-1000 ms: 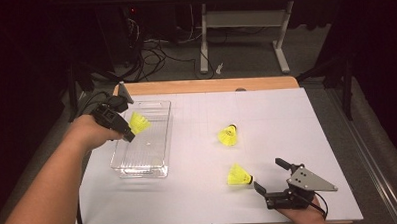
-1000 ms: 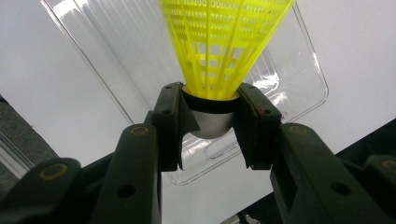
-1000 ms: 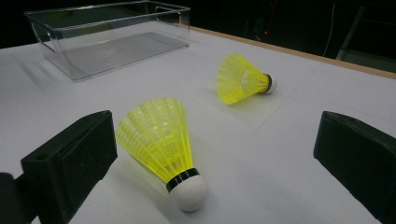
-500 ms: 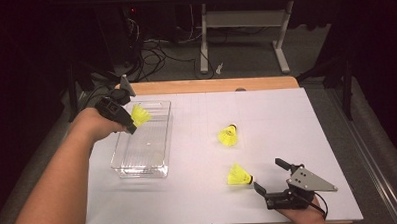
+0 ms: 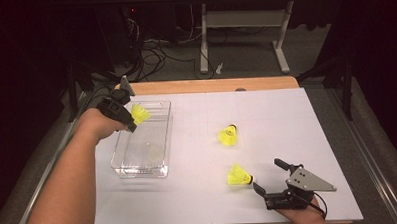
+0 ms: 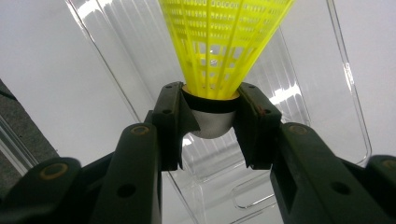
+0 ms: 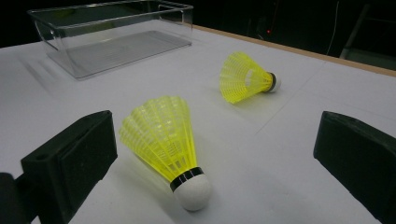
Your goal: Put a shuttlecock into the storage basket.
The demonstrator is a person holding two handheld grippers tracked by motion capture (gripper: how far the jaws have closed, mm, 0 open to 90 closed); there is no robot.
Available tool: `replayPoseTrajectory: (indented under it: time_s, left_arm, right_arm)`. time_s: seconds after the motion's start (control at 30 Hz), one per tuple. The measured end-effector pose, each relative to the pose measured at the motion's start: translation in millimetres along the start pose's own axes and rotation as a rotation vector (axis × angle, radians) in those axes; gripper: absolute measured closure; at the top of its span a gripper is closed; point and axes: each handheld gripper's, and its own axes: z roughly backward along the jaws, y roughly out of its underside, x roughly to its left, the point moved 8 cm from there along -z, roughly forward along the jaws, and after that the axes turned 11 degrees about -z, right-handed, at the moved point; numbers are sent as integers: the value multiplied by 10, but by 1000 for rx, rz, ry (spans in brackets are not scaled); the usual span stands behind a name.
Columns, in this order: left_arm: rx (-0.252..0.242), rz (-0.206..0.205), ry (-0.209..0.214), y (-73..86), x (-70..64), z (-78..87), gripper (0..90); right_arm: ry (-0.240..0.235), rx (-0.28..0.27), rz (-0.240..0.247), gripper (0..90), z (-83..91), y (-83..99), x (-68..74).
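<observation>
- Yellow plastic mesh skirt and a white rounded cork with a black band: that is the held shuttlecock (image 6: 219,70), and my left tongs (image 6: 212,126) are clenched on its cork, one black jaw on each side of the band.
- From the high view I see the held shuttlecock (image 5: 140,114) above the far left corner of the clear rectangular plastic box (image 5: 160,143), skirt pointing out over the box, with my left tongs (image 5: 129,123) at the box's left rim.
- Through the left gripper view the clear box (image 6: 327,93) lies beneath the skirt; I cannot tell whether the shuttlecock touches it.
- My right tongs (image 5: 269,182) rest near the desk's front edge, jaws spread wide and gripping nothing.
- Just ahead of them lies a second yellow shuttlecock (image 5: 239,175) on its side, cork toward my right tongs; in the right gripper view this second shuttlecock (image 7: 166,144) sits between the two spread jaws, touching neither.
- A third yellow shuttlecock (image 5: 228,135) lies farther back, near the middle of the white desk (image 5: 287,119), well apart from the box; the right gripper view shows it (image 7: 245,77) tipped on its side, cork to the right.
- My left forearm (image 5: 64,181) reaches in along the desk's left side.
</observation>
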Motion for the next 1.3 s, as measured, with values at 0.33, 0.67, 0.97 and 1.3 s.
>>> replayPoseTrajectory:
  time_s: [0.33,0.67,0.97,1.3]
  left_arm:
    - [12,16,-1,-6,62,-136,649]
    - [30,-4,7,-43,73,-302,648]
    - [41,30,1,-4,113,-382,648]
    - [57,47,0,-26,125,-500,648]
  right_arm:
    - [-2,3,-3,3,-9,6,13]
    - [-5,7,1,2,-17,13,12]
    - [-3,4,-5,2,-12,15,7]
    - [-4,8,0,2,-15,21,9]
